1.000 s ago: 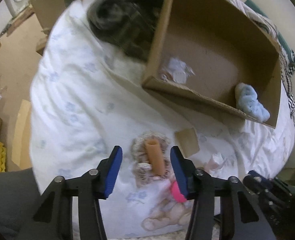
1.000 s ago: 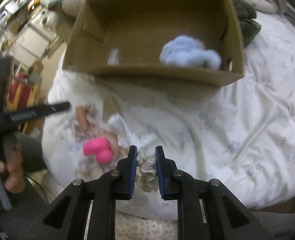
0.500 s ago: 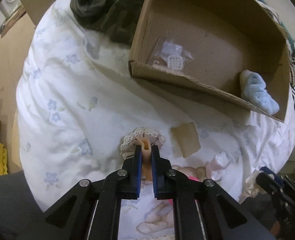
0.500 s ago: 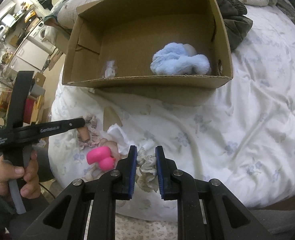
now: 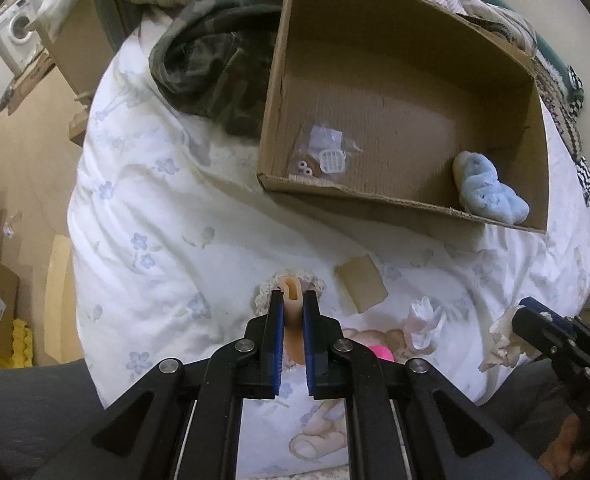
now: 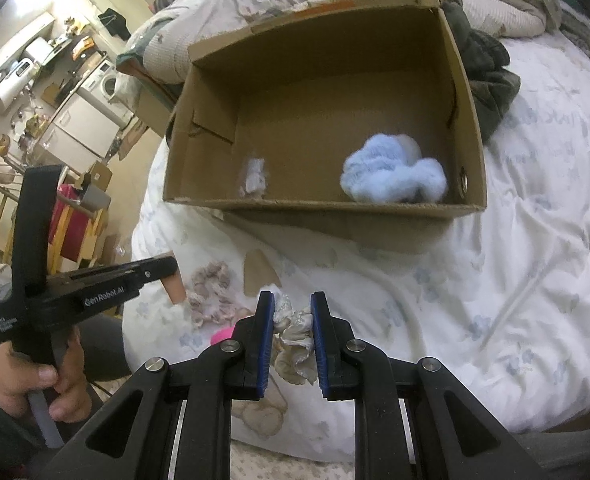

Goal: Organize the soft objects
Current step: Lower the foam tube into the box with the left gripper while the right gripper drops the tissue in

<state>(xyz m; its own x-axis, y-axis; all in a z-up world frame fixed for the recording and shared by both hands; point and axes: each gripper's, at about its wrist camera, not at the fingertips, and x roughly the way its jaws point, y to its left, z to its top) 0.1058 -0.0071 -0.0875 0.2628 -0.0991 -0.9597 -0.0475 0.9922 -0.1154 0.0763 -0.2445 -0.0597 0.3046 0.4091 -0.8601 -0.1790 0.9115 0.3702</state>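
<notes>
Left wrist view: my left gripper [image 5: 293, 312] has its jaws closed on a peach soft tube [image 5: 292, 300], low centre of frame, above a lace-edged fabric piece [image 5: 263, 292] on the floral bedspread [image 5: 155, 216].

Right wrist view: my right gripper [image 6: 292, 320] has its jaws clamped on a cream ruffled scrunchie [image 6: 295, 336], bottom centre.

The cardboard box [image 6: 467, 92] sits on the bed in the upper half of both frames. Inside it: a light-blue fluffy item [image 6: 393, 174] at lower right of the box floor, and a clear plastic packet [image 5: 325, 152] at lower left.

A pink soft object [image 6: 221, 336] lies on the bedspread, just left of my right jaws.

A white fabric piece [image 5: 425, 322] and a cardboard scrap [image 5: 361, 282] lie right of the tube.
</notes>
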